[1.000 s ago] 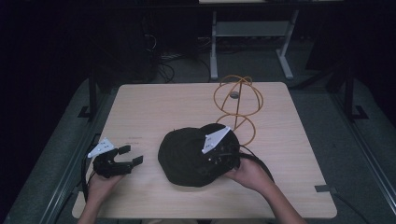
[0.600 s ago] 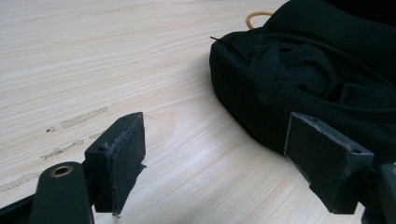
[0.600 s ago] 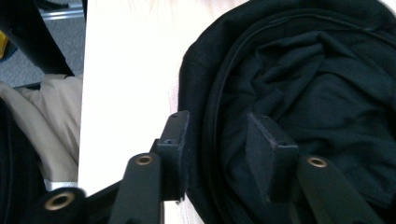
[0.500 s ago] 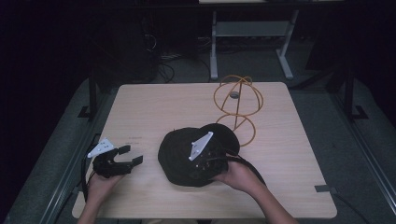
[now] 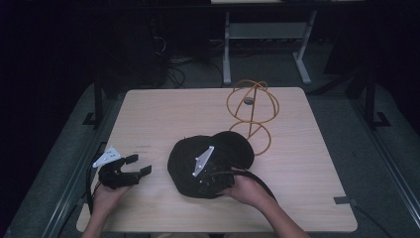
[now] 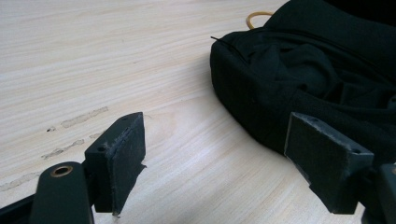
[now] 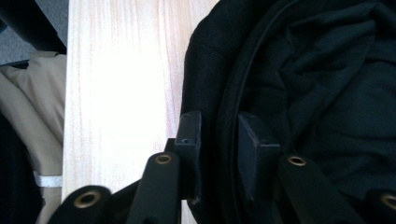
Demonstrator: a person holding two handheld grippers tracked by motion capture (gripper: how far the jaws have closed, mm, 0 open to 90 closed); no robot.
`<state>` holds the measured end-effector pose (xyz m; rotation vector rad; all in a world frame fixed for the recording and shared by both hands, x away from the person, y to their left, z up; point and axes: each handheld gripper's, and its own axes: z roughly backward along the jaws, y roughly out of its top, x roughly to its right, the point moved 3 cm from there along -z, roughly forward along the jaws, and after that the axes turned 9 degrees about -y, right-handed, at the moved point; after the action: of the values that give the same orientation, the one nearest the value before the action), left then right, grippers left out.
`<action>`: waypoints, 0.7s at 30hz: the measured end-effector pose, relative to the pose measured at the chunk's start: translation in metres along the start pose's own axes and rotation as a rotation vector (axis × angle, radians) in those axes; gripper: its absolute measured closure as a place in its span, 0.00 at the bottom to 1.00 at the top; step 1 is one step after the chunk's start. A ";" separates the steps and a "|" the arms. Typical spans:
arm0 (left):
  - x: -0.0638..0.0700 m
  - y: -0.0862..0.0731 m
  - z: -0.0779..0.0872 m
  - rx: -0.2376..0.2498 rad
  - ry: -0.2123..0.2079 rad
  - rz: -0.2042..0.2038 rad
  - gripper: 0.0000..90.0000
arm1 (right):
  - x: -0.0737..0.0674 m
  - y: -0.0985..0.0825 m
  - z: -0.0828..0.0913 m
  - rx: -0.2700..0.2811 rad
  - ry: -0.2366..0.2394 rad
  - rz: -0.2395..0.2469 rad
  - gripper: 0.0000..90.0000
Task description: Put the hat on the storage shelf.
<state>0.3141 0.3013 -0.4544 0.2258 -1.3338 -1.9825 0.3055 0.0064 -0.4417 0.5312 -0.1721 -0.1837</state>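
Note:
A black cap point(image 5: 184, 159) lies upside down on the wooden table point(image 5: 163, 114), its inside showing. My right gripper point(image 5: 196, 185) reaches over the cap's near rim. In the right gripper view the gripper point(image 7: 217, 135) has one pad outside the cap point(image 7: 327, 84) and one inside. Its jaws have just been closing and now pinch the rim. My left gripper point(image 5: 138, 164) rests at the table's left, open. In the left gripper view the gripper point(image 6: 224, 144) holds nothing, and the cap point(image 6: 303, 79) lies just beyond its right pad.
An orange wire hat stand point(image 5: 252, 106) stands behind the cap, right of centre; a bit of it point(image 6: 257, 16) peeks past the cap. The table's near edge and the person's light trousers point(image 7: 28, 116) show beside the cap. Metal frames stand on the floor beyond the table.
My right gripper has moved left and lower over the cap's near rim, and its grey plate has tilted. The left gripper has stayed where it was.

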 end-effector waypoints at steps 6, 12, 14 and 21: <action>0.000 0.000 -0.001 -0.002 -0.004 0.004 0.22 | -0.003 0.001 -0.005 -0.017 -0.021 0.010 0.85; 0.001 0.000 -0.001 0.007 -0.008 0.011 0.23 | -0.004 0.002 -0.001 -0.010 -0.029 0.003 0.88; 0.001 0.000 -0.002 0.009 -0.015 0.010 0.24 | -0.004 0.002 0.004 -0.001 -0.038 0.005 0.89; 0.004 0.001 -0.003 0.009 -0.029 0.006 0.24 | 0.000 0.004 0.023 0.057 -0.057 -0.023 0.89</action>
<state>0.3132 0.2964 -0.4542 0.1980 -1.3605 -1.9823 0.3007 -0.0011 -0.4197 0.5851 -0.2278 -0.2170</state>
